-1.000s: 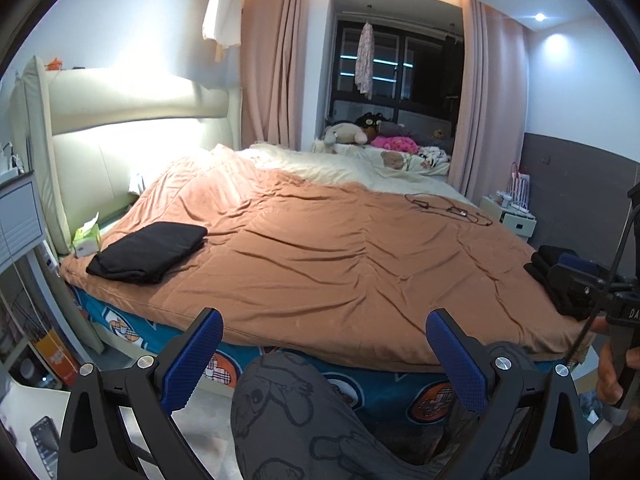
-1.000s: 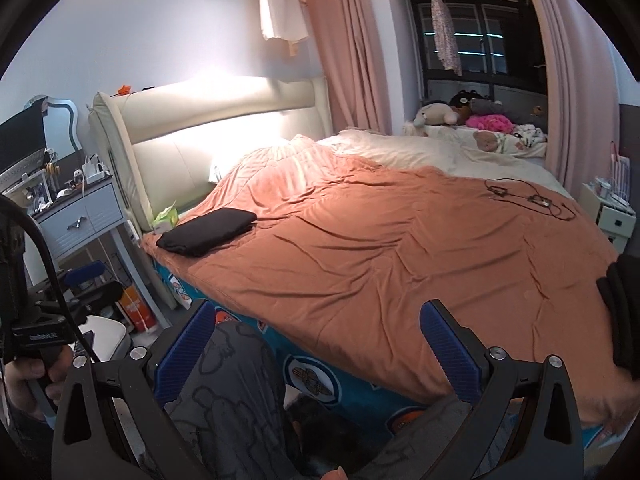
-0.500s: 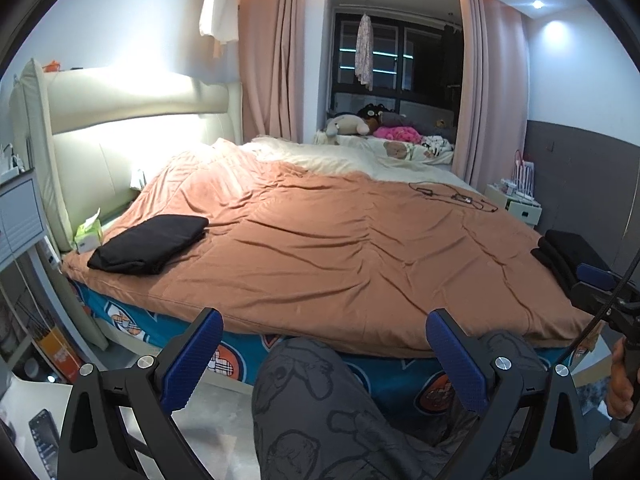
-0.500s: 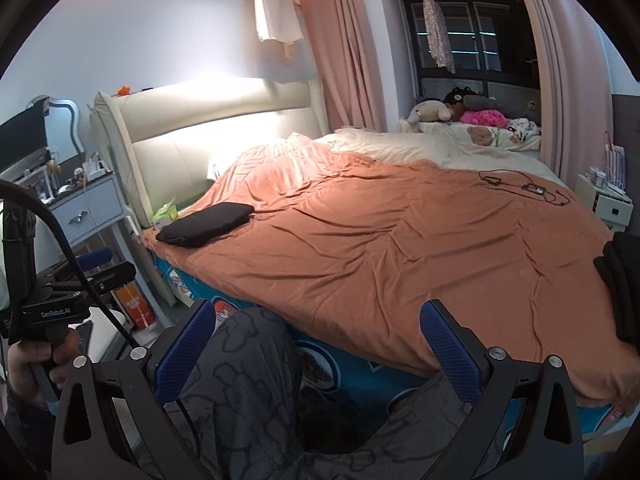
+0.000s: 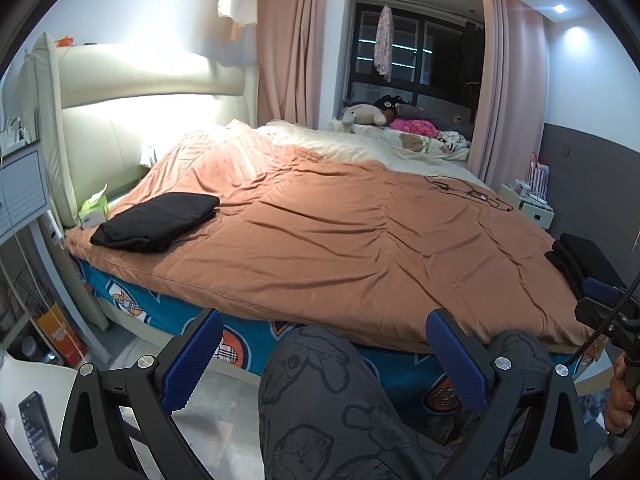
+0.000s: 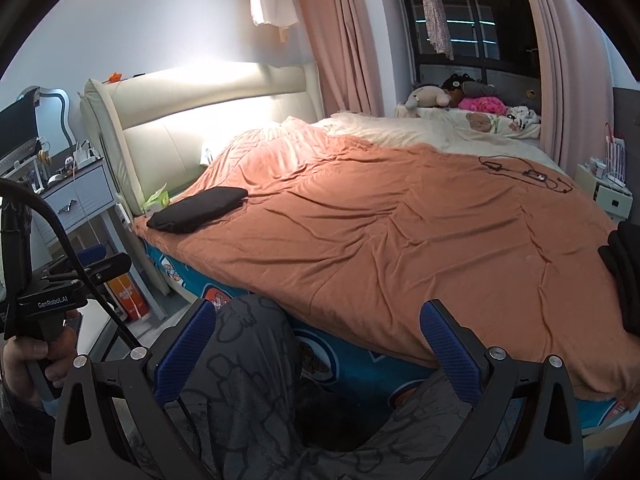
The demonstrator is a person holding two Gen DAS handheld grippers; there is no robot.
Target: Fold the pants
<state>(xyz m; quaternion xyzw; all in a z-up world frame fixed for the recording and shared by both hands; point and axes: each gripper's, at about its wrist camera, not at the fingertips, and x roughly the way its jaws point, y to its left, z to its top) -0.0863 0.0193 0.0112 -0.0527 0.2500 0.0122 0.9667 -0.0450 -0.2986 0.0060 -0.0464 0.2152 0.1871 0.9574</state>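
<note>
A folded pair of black pants (image 5: 156, 222) (image 6: 198, 210) lies on the orange blanket near the headboard, at the bed's left corner. A pile of black garments (image 5: 580, 256) (image 6: 624, 272) sits at the bed's right edge. My left gripper (image 5: 323, 320) hangs open and holds nothing, low in front of the bed, above a person's knee in grey patterned trousers (image 5: 332, 400). My right gripper (image 6: 316, 308) is likewise open with nothing in it, short of the mattress edge. Each gripper also shows at the side of the other's view, held in a hand.
The wide bed with its orange blanket (image 5: 340, 240) fills the middle. A tissue box (image 5: 94, 210) stands by the padded headboard. A black cable (image 5: 468, 192) lies at the far right. Nightstands flank the bed. A phone (image 5: 36, 432) rests on a white surface at lower left.
Both views have drifted back a little from the bed and the knees fill more of the foreground. Both grippers stayed open and took hold of nothing.
</note>
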